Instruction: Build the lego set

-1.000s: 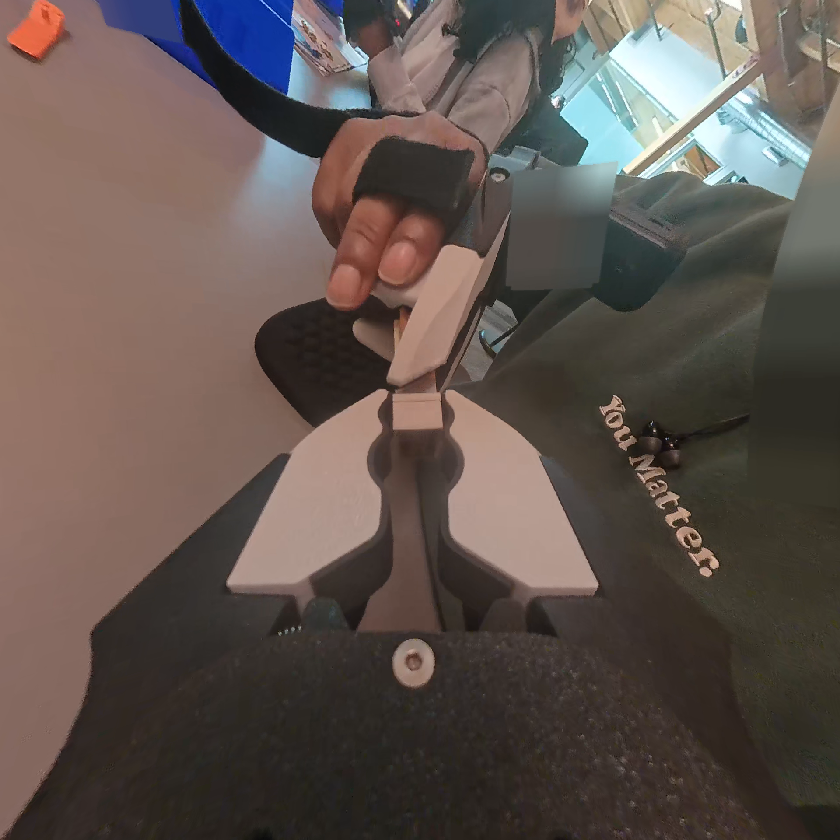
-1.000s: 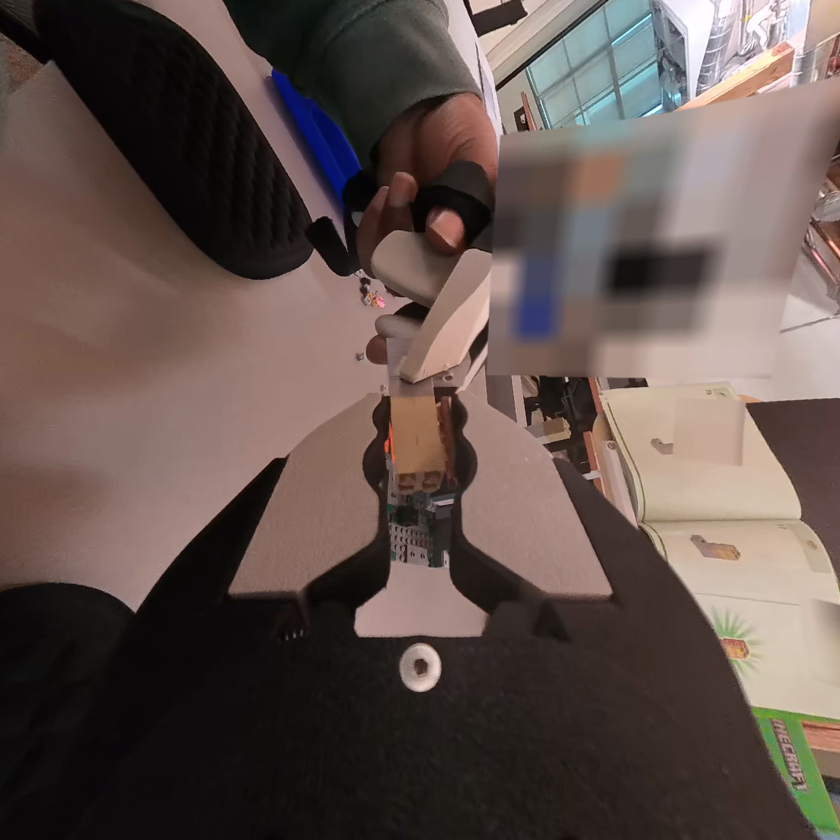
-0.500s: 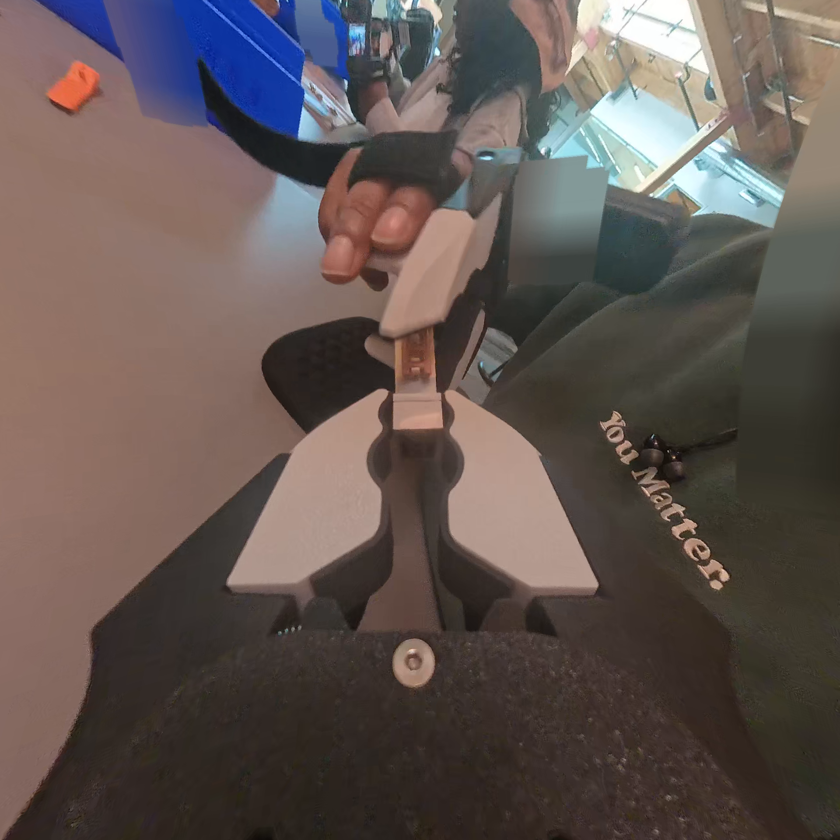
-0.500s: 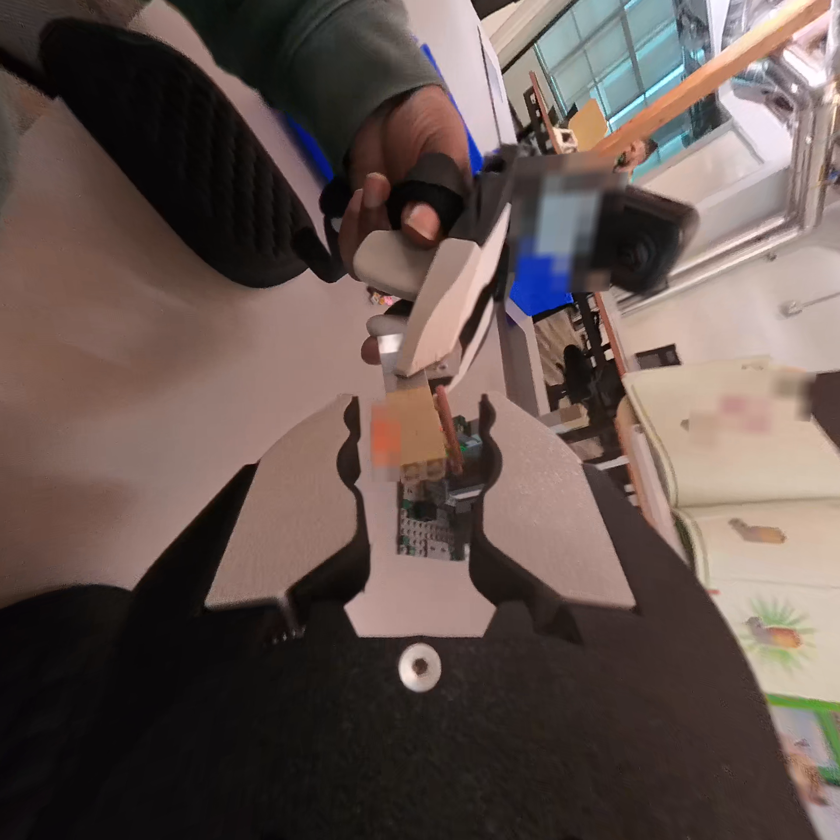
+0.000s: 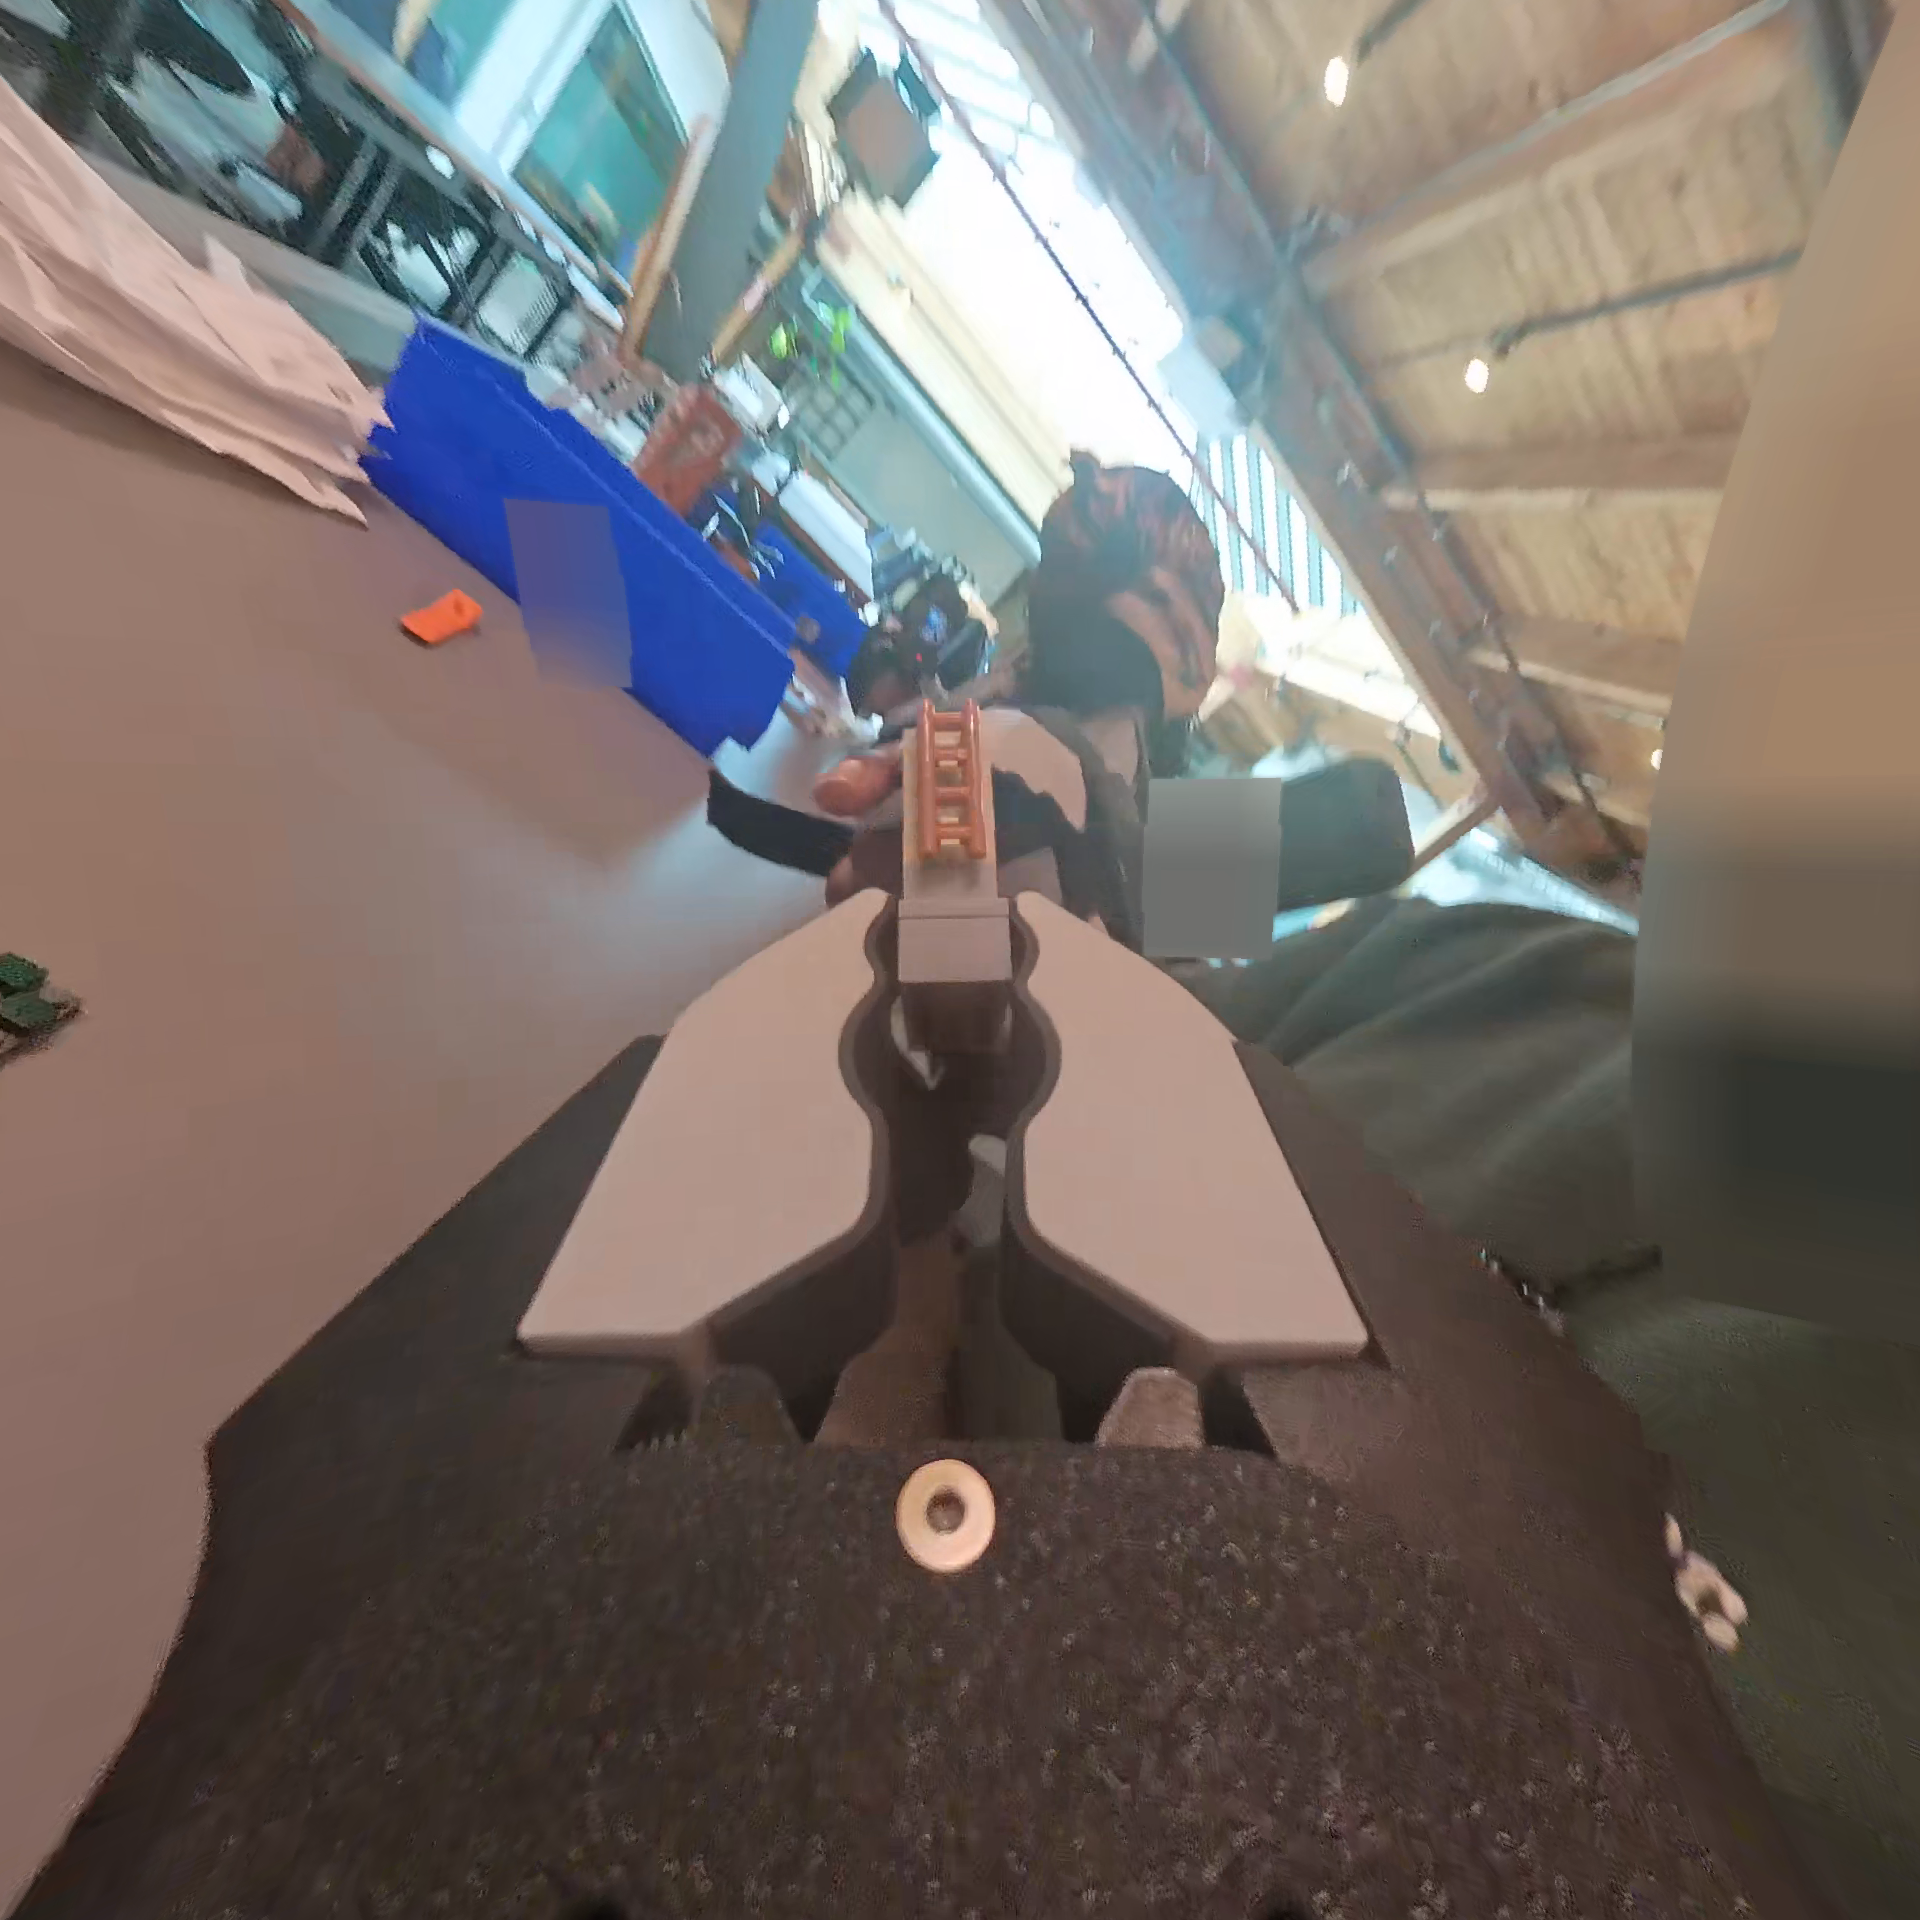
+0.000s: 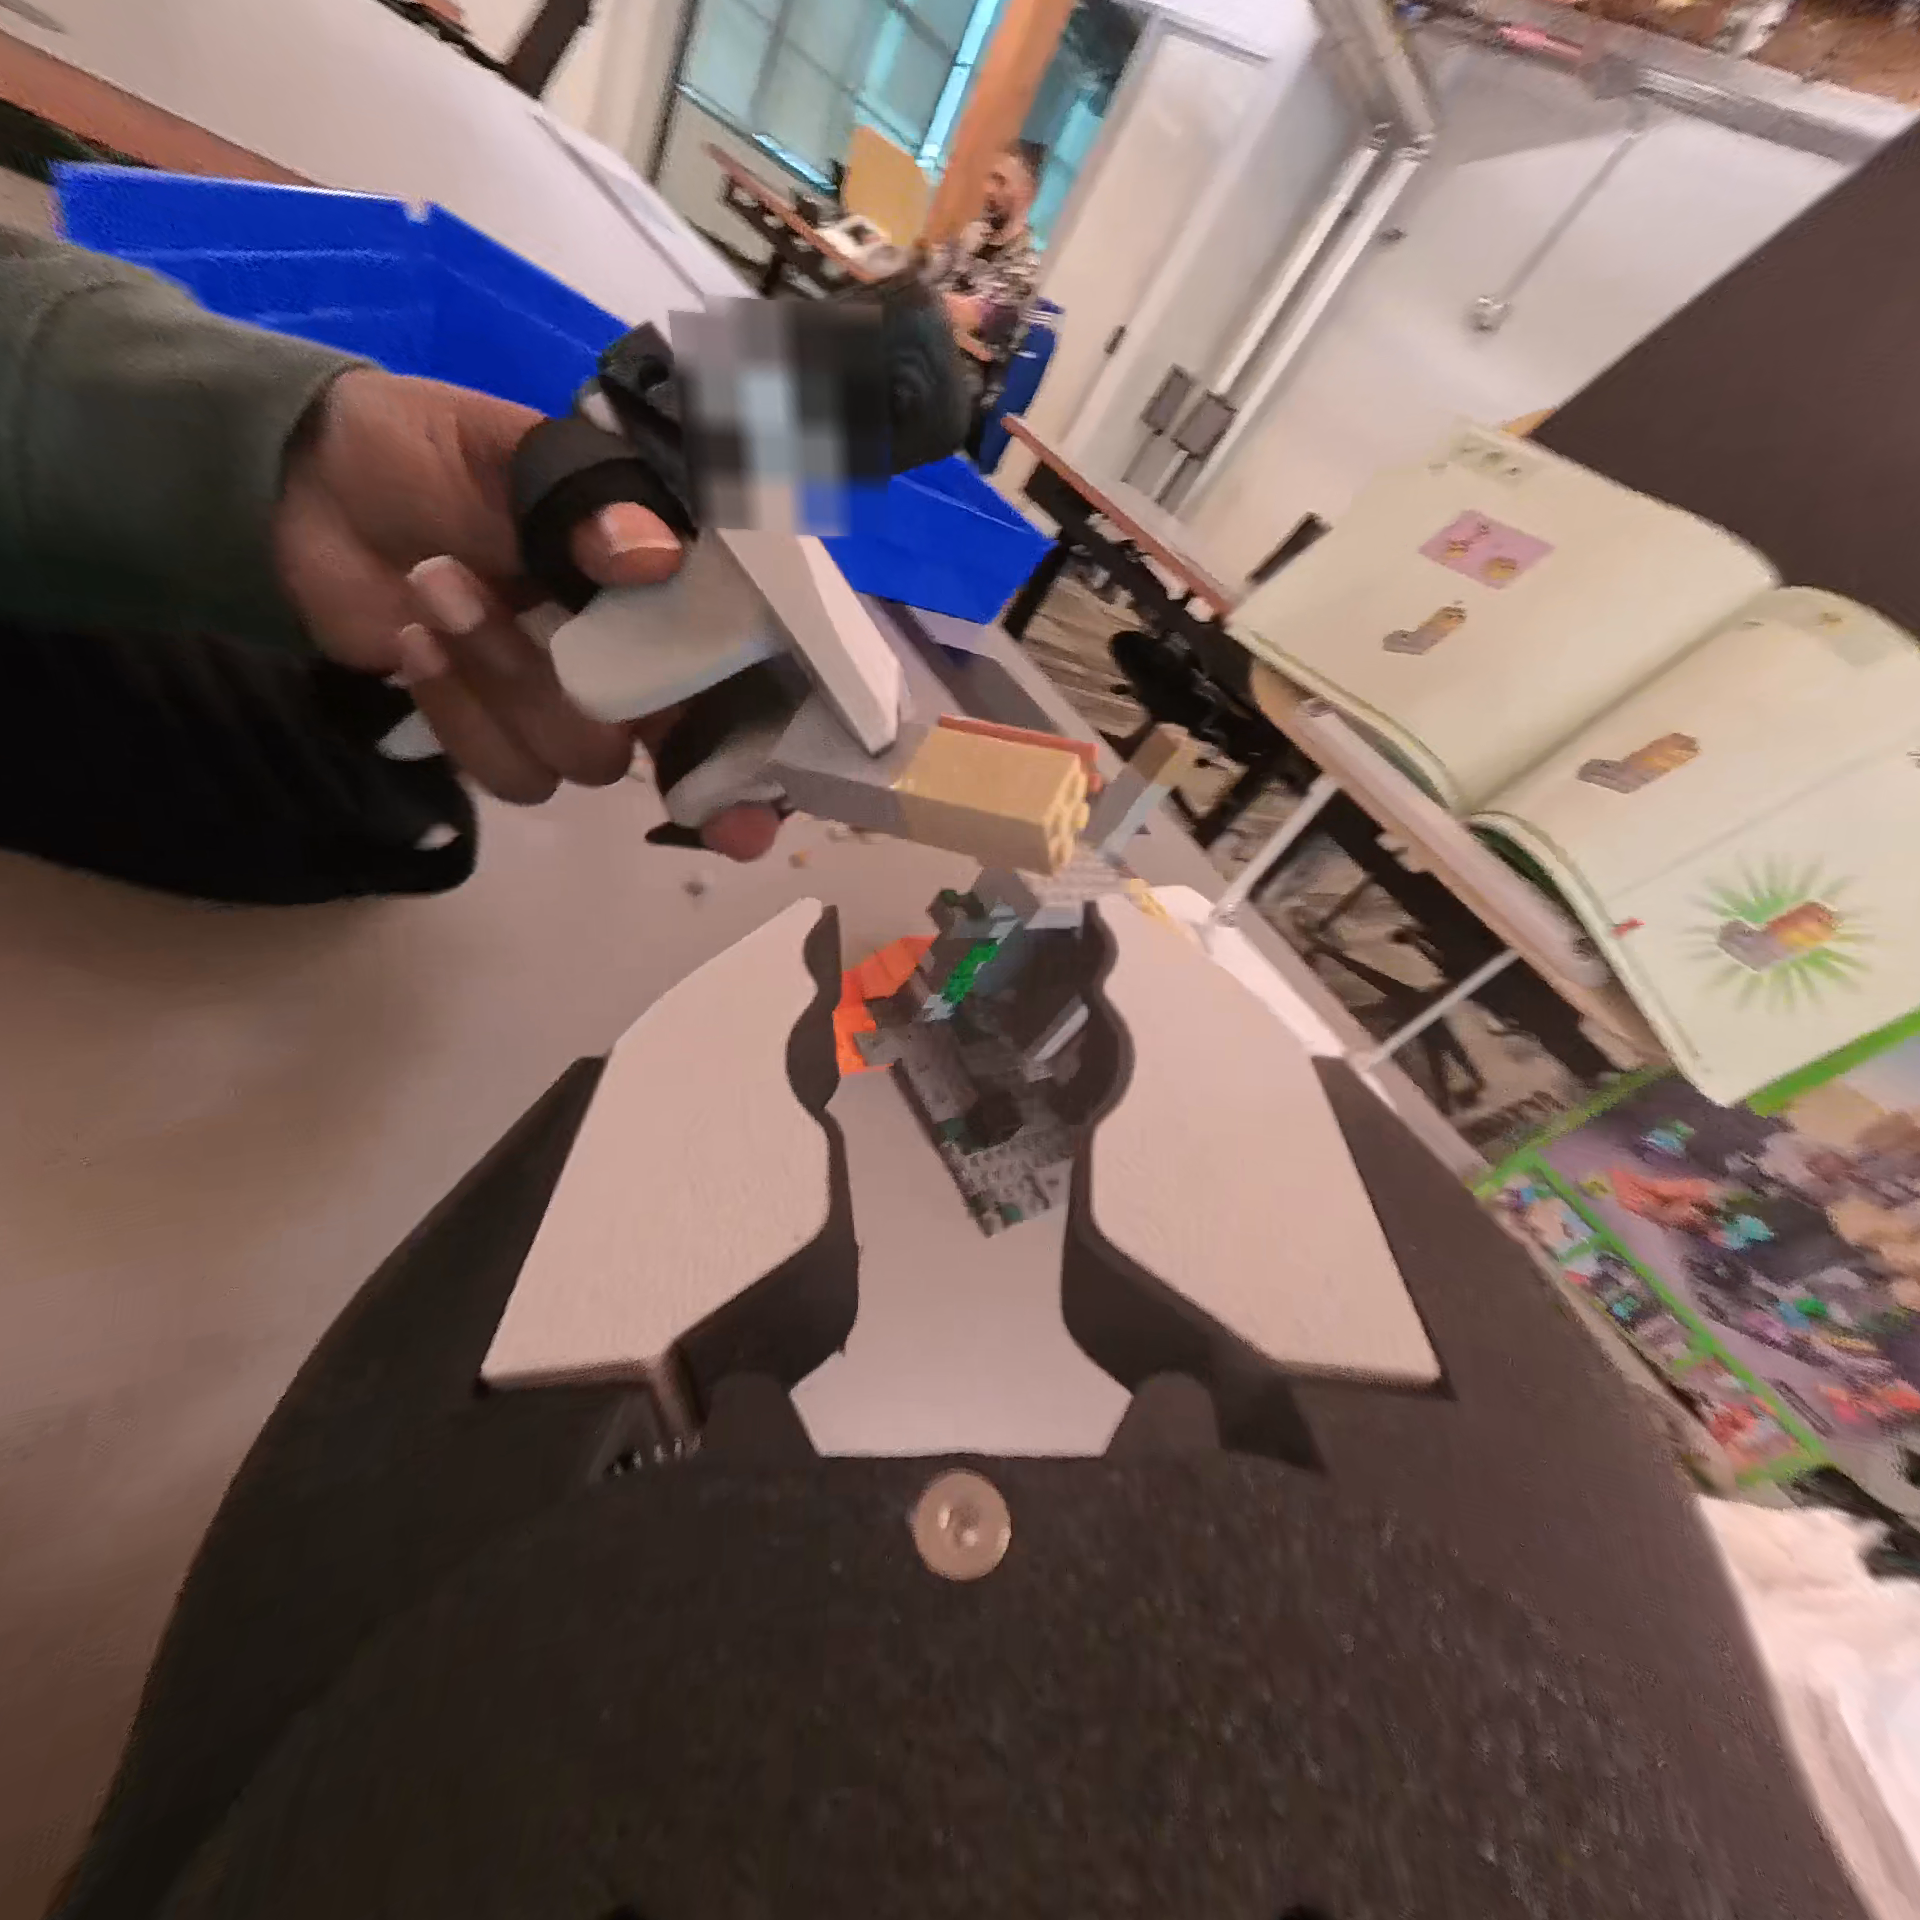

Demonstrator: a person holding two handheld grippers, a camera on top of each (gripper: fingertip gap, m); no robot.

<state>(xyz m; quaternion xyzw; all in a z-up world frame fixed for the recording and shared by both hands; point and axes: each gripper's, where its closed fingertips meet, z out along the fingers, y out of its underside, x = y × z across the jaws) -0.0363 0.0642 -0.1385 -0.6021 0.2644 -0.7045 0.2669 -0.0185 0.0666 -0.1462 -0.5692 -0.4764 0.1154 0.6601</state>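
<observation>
- I am clamping the left gripper on a stacked brick piece: a grey block sits between the fingertips, and a tan brick with a brown ladder on its face is sticking out ahead.
- In the right wrist view, that same piece is hanging in the air just above a small grey, green and orange brick build on the tabletop, with the tan end pointing at a slanted bar on top of the build.
- I am holding the right gripper spread, one finger on each side of the build. I cannot see either pad pressing on it, so I am treating it as released.
- My judgement: the left grip is only on the grey end, so the long tan part could lever loose. A level wrist and slow, small moves suit it.
- The build looks tilted and light, so a nudge from either finger could topple it.
- An open booklet and a blue bin are lying well clear.
</observation>
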